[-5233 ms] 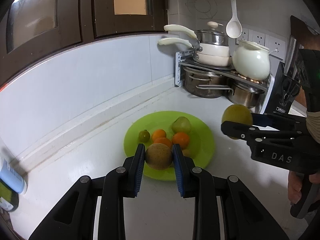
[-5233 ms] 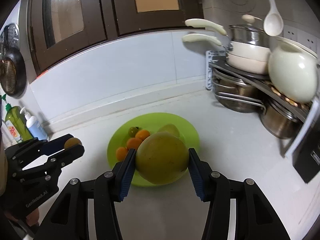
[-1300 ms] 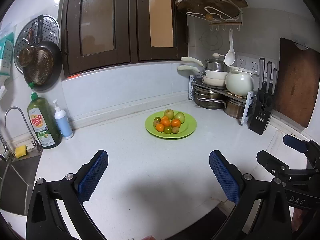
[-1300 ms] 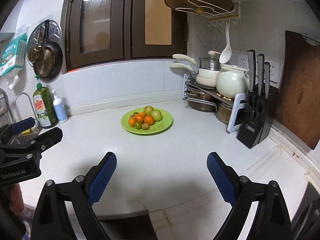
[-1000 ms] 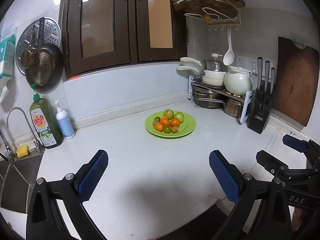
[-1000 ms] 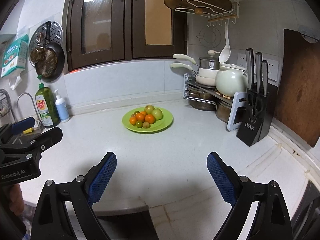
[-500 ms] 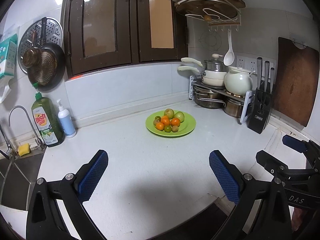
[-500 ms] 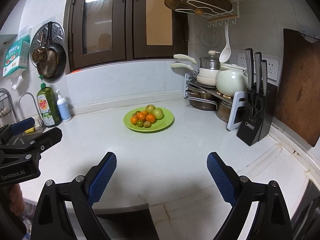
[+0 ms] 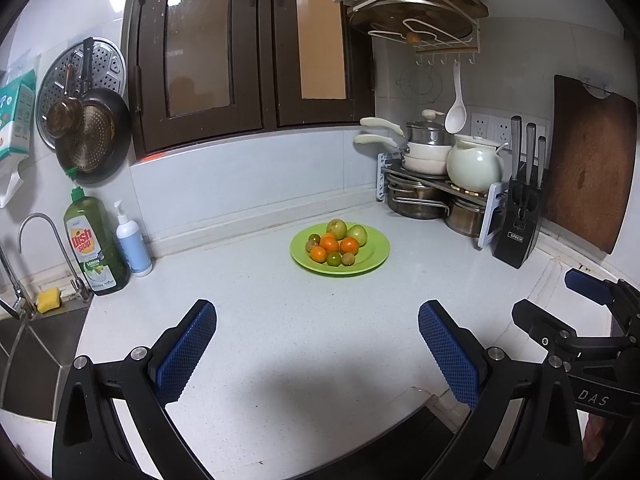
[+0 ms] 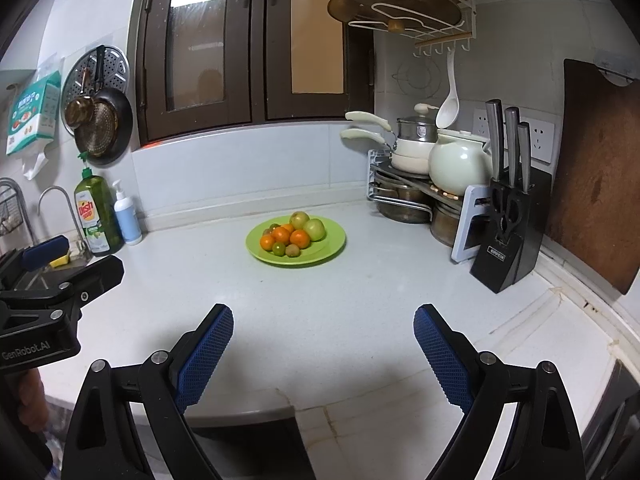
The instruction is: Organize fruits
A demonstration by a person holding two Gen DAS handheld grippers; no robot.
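A green plate sits on the white counter near the back wall, heaped with several fruits: oranges, green apples and small brownish ones. My left gripper hangs open over the counter's front part, well short of the plate, with nothing between its blue pads. My right gripper is open too, empty and equally far back. Each gripper shows at the edge of the other's view: the right one, the left one.
A pot rack with pans and a white teapot fills the back right corner, beside a knife block and a wooden board. Dish soap, a pump bottle, tap and sink stand left.
Five seconds ago each gripper held a fruit close over the plate; now both are open, empty and far back. Over the last second nothing has visibly moved.
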